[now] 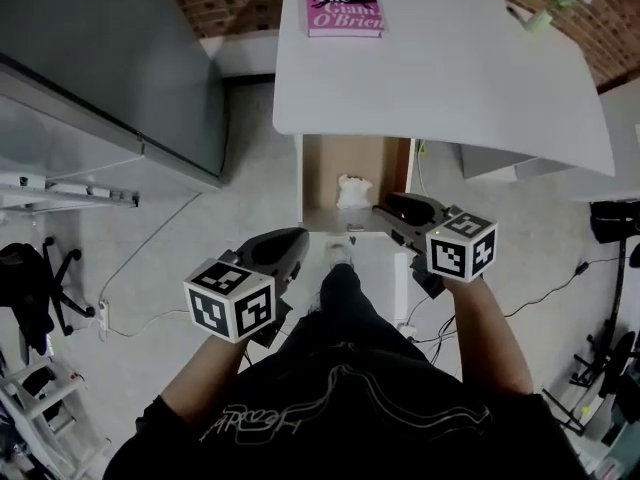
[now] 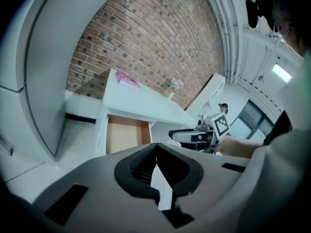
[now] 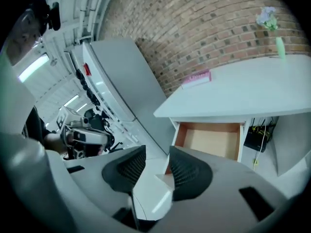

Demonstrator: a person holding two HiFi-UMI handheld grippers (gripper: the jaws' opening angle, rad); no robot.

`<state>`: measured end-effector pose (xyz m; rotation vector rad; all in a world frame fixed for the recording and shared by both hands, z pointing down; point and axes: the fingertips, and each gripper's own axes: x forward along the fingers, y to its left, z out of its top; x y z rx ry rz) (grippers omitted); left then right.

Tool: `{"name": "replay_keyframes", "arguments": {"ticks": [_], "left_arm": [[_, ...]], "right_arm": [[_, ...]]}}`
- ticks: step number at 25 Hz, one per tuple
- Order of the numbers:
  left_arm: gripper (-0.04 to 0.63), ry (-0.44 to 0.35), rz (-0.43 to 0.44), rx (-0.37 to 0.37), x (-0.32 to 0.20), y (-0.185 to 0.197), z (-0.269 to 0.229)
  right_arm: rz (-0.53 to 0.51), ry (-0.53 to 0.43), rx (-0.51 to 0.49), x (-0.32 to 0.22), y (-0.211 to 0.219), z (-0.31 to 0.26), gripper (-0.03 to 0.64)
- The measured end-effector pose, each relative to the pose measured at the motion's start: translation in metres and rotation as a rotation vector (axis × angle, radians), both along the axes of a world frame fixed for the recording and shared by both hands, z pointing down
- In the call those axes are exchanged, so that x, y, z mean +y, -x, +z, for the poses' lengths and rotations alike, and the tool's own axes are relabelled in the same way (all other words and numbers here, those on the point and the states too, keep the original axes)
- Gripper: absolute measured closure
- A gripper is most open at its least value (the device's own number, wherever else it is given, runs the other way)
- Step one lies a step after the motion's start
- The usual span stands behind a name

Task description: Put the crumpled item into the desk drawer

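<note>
The crumpled white item (image 1: 352, 190) lies inside the open desk drawer (image 1: 304, 180), on its wooden floor toward the front. My right gripper (image 1: 386, 207) hovers over the drawer's front right corner, just right of the item, jaws open and empty (image 3: 156, 161). My left gripper (image 1: 296, 244) hangs in front of the drawer's left corner, below the item, its pads (image 2: 146, 166) meeting at the tips with nothing between them. Both gripper views show the drawer (image 2: 124, 135) (image 3: 214, 140) ahead under the white desktop; the item does not show in them.
On the white desk (image 1: 450, 78) lie a pink book (image 1: 343, 1) and a small vase with flowers (image 1: 545, 8). A grey cabinet (image 1: 110, 58) stands left; a black office chair (image 1: 40, 278) and cables sit on the floor. My foot (image 1: 340, 254) is before the drawer.
</note>
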<state>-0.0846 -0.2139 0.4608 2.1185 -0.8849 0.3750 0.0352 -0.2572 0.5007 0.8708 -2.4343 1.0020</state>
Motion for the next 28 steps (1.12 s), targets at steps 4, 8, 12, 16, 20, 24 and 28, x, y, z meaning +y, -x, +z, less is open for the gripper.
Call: {"name": "replay_keyframes", "arguments": {"ticks": [4, 8, 12, 16, 20, 24, 28], "left_arm": [[0.574, -0.076, 0.055, 0.054, 0.010, -0.012, -0.048], [0.574, -0.125, 0.123, 0.109, 0.034, -0.016, -0.093], [0.574, -0.175, 0.168, 0.172, 0.050, -0.020, -0.132], [0.574, -0.186, 0.187, 0.269, 0.071, -0.031, -0.169], [0.574, -0.241, 0.227, 0.255, 0.086, -0.046, -0.187], [0.574, -0.310, 0.260, 0.207, 0.094, -0.054, -0.193], [0.574, -0.307, 0.271, 0.205, 0.100, -0.058, -0.192]], "right_arm": [[0.002, -0.101, -0.064, 0.034, 0.006, -0.069, 0.488], [-0.027, -0.143, -0.120, 0.075, 0.015, -0.123, 0.545], [0.036, -0.231, -0.170, 0.099, 0.015, -0.167, 0.563], [0.058, -0.290, -0.198, 0.130, 0.015, -0.205, 0.566], [0.092, -0.296, -0.259, 0.146, 0.002, -0.218, 0.566], [0.117, -0.325, -0.270, 0.156, -0.007, -0.229, 0.568], [0.126, -0.336, -0.266, 0.164, -0.010, -0.231, 0.568]]}}
